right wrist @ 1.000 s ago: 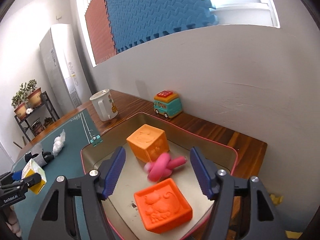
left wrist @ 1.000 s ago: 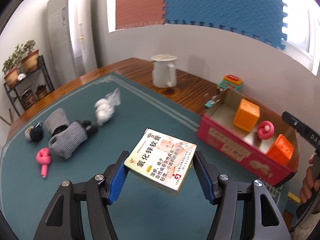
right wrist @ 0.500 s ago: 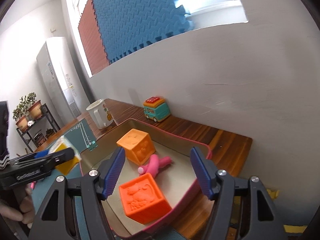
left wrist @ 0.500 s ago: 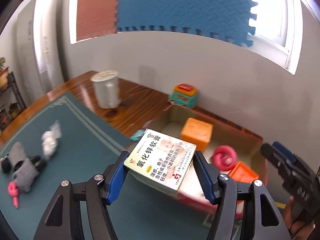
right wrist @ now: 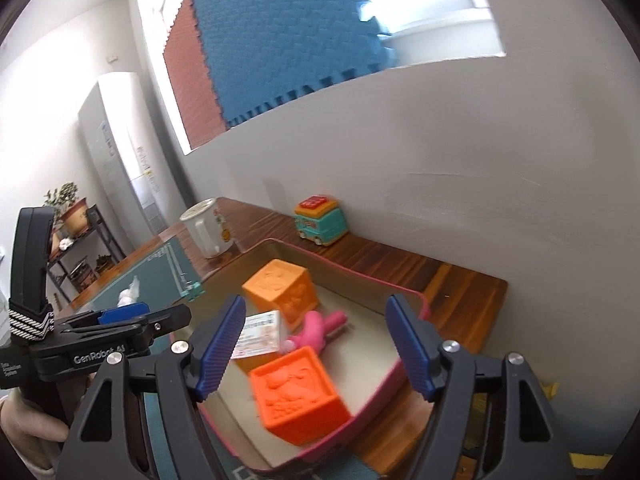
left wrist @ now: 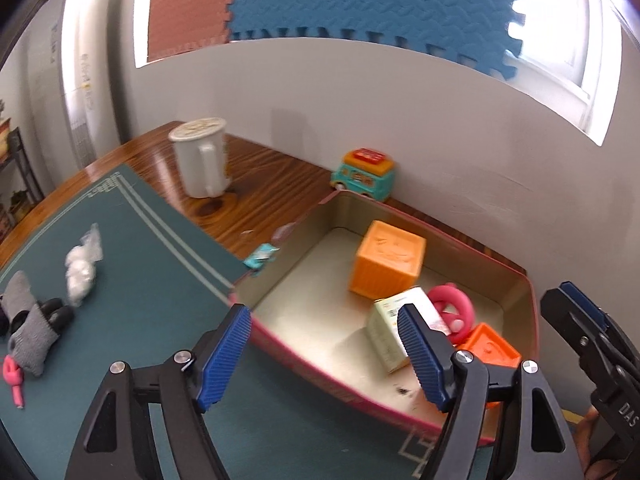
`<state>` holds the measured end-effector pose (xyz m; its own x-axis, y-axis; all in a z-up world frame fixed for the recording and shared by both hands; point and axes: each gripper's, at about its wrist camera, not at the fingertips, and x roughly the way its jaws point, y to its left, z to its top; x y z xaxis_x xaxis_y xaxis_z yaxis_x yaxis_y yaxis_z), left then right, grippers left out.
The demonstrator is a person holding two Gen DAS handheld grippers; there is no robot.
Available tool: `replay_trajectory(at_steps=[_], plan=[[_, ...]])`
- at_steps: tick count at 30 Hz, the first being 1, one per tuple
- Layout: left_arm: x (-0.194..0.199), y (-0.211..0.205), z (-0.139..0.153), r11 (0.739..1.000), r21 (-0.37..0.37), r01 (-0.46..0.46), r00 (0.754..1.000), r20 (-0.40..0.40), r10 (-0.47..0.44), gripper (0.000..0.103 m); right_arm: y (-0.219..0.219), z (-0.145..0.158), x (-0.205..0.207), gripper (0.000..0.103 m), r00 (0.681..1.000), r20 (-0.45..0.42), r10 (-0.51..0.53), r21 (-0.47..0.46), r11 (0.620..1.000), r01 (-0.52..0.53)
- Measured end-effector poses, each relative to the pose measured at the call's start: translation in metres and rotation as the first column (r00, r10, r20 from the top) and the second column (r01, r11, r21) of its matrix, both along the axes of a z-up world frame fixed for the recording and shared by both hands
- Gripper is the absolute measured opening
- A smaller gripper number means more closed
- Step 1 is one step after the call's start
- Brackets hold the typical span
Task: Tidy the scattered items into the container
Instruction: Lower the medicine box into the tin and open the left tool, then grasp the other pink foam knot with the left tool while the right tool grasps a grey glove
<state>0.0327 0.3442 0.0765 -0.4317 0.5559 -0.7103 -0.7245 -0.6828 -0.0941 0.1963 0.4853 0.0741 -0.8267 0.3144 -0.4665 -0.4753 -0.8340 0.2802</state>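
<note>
The pink-rimmed tin container (left wrist: pixel 320 354) (right wrist: pixel 412 304) holds two orange cubes (left wrist: pixel 386 264) (right wrist: pixel 300 394), a pink toy (left wrist: pixel 450 312) (right wrist: pixel 316 330) and the medicine box (left wrist: pixel 386 330) (right wrist: pixel 260 334), which lies tilted inside it. My left gripper (left wrist: pixel 326 356) is open and empty just above the container's near rim. My right gripper (right wrist: pixel 316 350) is open and empty above the container's right end. On the green mat to the left lie a white wad (left wrist: pixel 82 266), a grey sock (left wrist: pixel 30 330) and a pink piece (left wrist: pixel 12 376).
A white mug (left wrist: pixel 202 156) (right wrist: pixel 208 228) and a teal toy bus (left wrist: pixel 364 172) (right wrist: pixel 320 224) stand on the wooden table by the wall. A small teal clip (left wrist: pixel 260 256) lies beside the container's far-left corner. The right gripper shows at the right edge of the left wrist view (left wrist: pixel 592 344).
My left gripper carried the medicine box right to the container, opened and let it go; the box now lies inside. My right gripper drew back and tilted up, staying open.
</note>
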Motion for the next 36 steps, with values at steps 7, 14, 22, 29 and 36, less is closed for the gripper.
replay_trajectory(at_steps=[7,14,22,29,36], plan=[[-0.017,-0.042,0.000,0.996,-0.006,-0.088,0.996,0.003,0.088,0.078,-0.028,0.018,-0.016,0.079,0.995,0.001,0.099,0.025,0.995,-0.099],[-0.040,-0.115,0.003,0.978,0.005,-0.208,0.978,-0.018,0.208,0.078,-0.063,0.037,-0.043,0.080,0.971,0.017,0.237,0.010,0.971,-0.237],[-0.087,-0.240,-0.006,0.896,0.003,-0.443,0.896,0.008,0.443,0.078,-0.120,0.061,-0.084,0.080,0.923,0.038,0.382,0.033,0.923,-0.383],[-0.127,-0.325,-0.026,0.802,-0.027,-0.596,0.801,0.049,0.597,0.078,-0.179,0.065,-0.121,0.080,0.875,0.077,0.478,0.082,0.872,-0.483],[-0.164,-0.351,-0.057,0.758,-0.040,-0.651,0.746,0.151,0.649,0.078,-0.213,0.052,-0.156,0.080,0.843,0.147,0.517,0.092,0.842,-0.532]])
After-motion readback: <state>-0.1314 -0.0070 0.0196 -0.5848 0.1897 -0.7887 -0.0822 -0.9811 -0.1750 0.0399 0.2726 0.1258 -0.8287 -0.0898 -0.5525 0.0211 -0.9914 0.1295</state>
